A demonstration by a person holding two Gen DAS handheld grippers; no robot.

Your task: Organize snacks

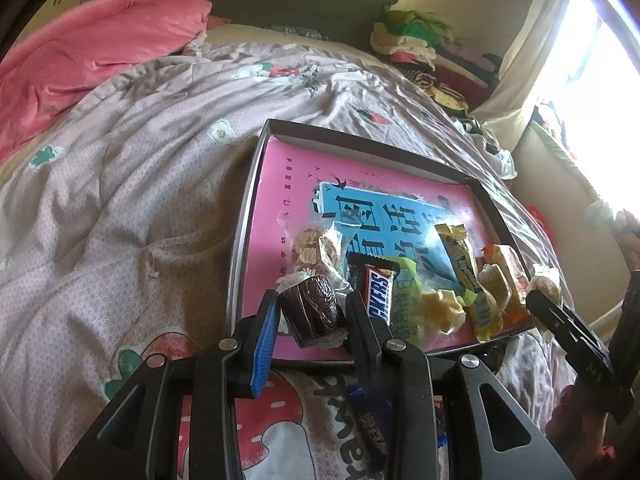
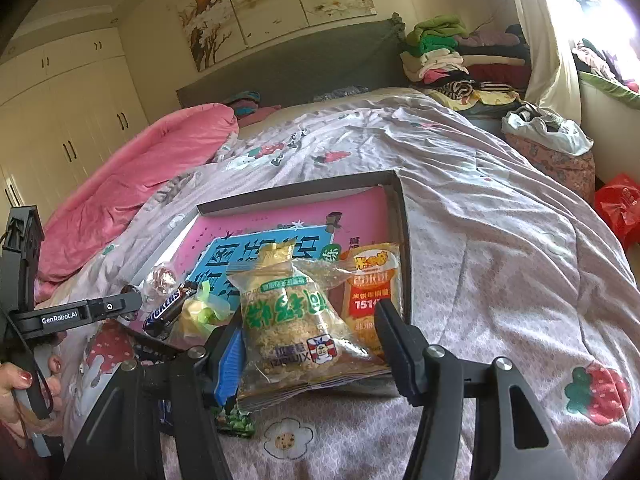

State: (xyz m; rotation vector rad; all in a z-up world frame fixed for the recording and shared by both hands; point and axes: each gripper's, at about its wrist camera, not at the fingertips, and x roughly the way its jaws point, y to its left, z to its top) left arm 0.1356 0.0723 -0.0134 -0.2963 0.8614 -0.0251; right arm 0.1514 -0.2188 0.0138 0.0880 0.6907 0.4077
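A shallow box with a pink floor lies on the bed; it also shows in the right wrist view. In it lie a Snickers bar, clear-wrapped cookies and several yellow and green wrapped sweets. My left gripper is shut on a dark brown wrapped cake at the box's near edge. My right gripper holds a clear packet with green writing between its jaws, over the box's near right corner, beside an orange packet.
The bed has a pale floral quilt and a pink duvet at the far left. Folded clothes are piled by the headboard. A blue wrapped bar lies on the quilt under my left gripper. A red bag sits at the right.
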